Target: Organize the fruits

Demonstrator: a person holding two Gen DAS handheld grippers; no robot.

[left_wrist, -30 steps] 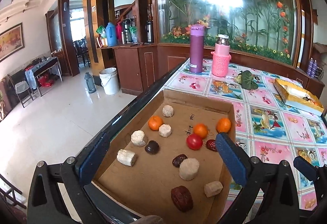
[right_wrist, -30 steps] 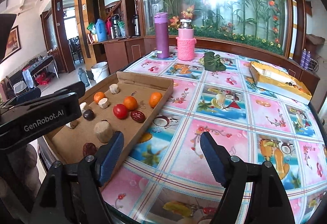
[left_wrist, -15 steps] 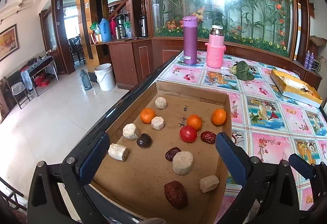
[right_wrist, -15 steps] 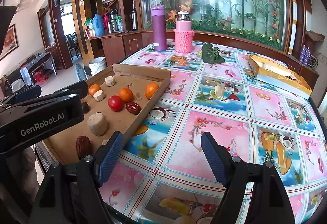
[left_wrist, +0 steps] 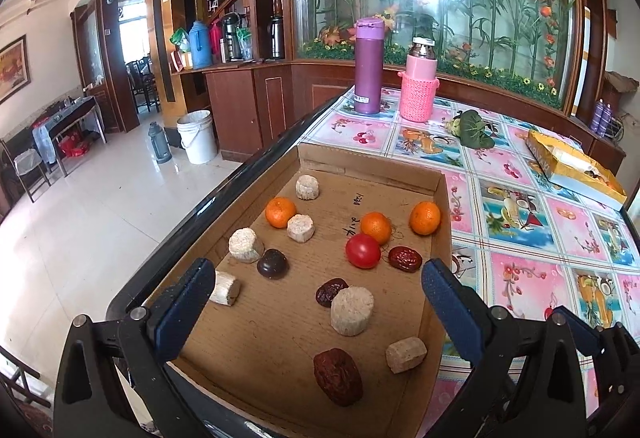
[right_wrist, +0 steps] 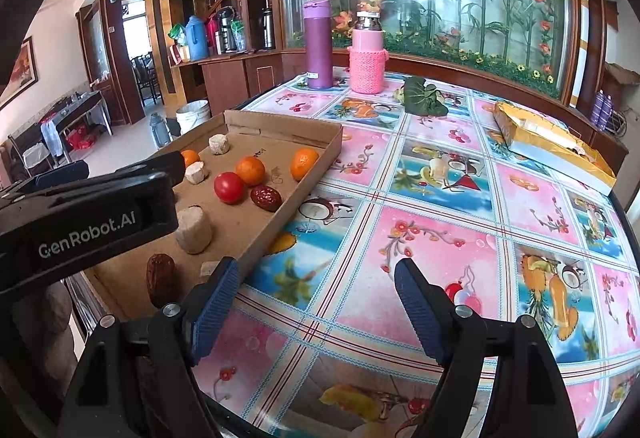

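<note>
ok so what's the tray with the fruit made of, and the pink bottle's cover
The tray looks like plain brown corrugated cardboard: matte, creased, with folded-up walls and handwriting on its floor. The pink bottle's cover seems to be knitted or crocheted yarn, going by its ribbed stitch texture; the cap above it looks like shiny metal.

Cardboard tray [left_wrist: 372,174], centre frame: three oranges [left_wrist: 280,212], one tomato [left_wrist: 363,251], three red dates [left_wrist: 338,376], one dark chestnut [left_wrist: 273,263], six pale corn-cob pieces [left_wrist: 352,311]. Upper frame: two flasks [left_wrist: 368,66].
</note>
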